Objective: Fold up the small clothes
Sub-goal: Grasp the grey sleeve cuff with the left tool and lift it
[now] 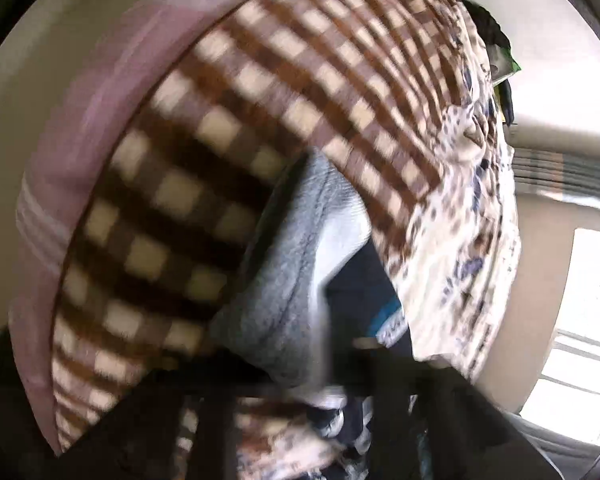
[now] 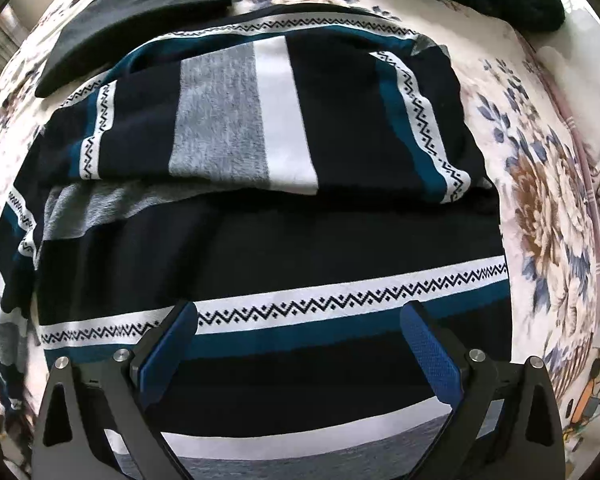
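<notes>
Two tools are at work. Looking straight down, the right tool hangs with its blue-padded fingers well apart and nothing between them, just above the navy knitted garment with white zigzag bands, teal stripes and grey and white panels.

That garment lies spread on the bed, over a cream bedsheet printed with brown and blue flowers. One part is already folded over, so a doubled layer sits toward the far side and a single layer lies beneath the right tool. A dark, flat piece of clothing rests beyond it, near the bed's far edge.

The left view is badly blurred. Its tool shows only as a dark shape along the bottom of the frame, drawn together; a grey and white fold of the same knit lies close against it, but whether the pads actually pinch the cloth I cannot tell. Behind rises a brown and cream checked blanket edged in pink.

The knit looks soft, light and limp. It should drape and sag when lifted, so a hold at a hem or corner, both layers pinched, seems best.

No containers are visible.
</notes>
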### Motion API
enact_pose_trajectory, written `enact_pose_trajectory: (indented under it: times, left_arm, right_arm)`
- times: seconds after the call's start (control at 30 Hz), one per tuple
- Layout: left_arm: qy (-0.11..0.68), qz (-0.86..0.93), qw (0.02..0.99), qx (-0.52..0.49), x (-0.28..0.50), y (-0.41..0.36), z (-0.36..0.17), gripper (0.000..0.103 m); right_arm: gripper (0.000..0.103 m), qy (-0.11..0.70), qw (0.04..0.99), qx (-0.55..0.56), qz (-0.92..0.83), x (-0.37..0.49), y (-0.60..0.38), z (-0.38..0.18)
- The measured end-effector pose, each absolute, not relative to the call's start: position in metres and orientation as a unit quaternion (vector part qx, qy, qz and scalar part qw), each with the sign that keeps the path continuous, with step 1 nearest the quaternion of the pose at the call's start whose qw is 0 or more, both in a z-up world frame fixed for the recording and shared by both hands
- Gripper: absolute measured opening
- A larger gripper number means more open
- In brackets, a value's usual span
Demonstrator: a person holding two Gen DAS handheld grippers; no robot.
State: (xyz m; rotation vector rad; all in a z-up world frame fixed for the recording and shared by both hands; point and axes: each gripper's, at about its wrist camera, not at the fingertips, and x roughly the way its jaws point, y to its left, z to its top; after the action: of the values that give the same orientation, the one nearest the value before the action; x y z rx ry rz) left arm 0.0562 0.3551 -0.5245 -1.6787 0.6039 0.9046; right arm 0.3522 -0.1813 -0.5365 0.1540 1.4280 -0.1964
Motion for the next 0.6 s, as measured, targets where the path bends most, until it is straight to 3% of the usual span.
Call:
enact_pose_trajectory:
  times: [0.27,0.47,0.6]
  left_arm:
    - [0.331,0.338,0.762,-0.442,0.189,0.329,-0.414,0.006]
    - [0.386,0.163,0.876,-0.240,0.330,0.190,-0.358,0.006]
    - [0.400,0.032,0.899,-0.175,0.404,0.073,-0.352,0.006]
  right_arm:
    - [0.102,0.660,0.734,0.122,-0.100,0.346,-0.217,-0.544]
    - [0.102,0.655,0.725,0.179,-0.118,0.332,-0.261,-0.545]
    - [0.102,0.645,0.717,0.224,-0.139,0.318,-0.296,-0.546]
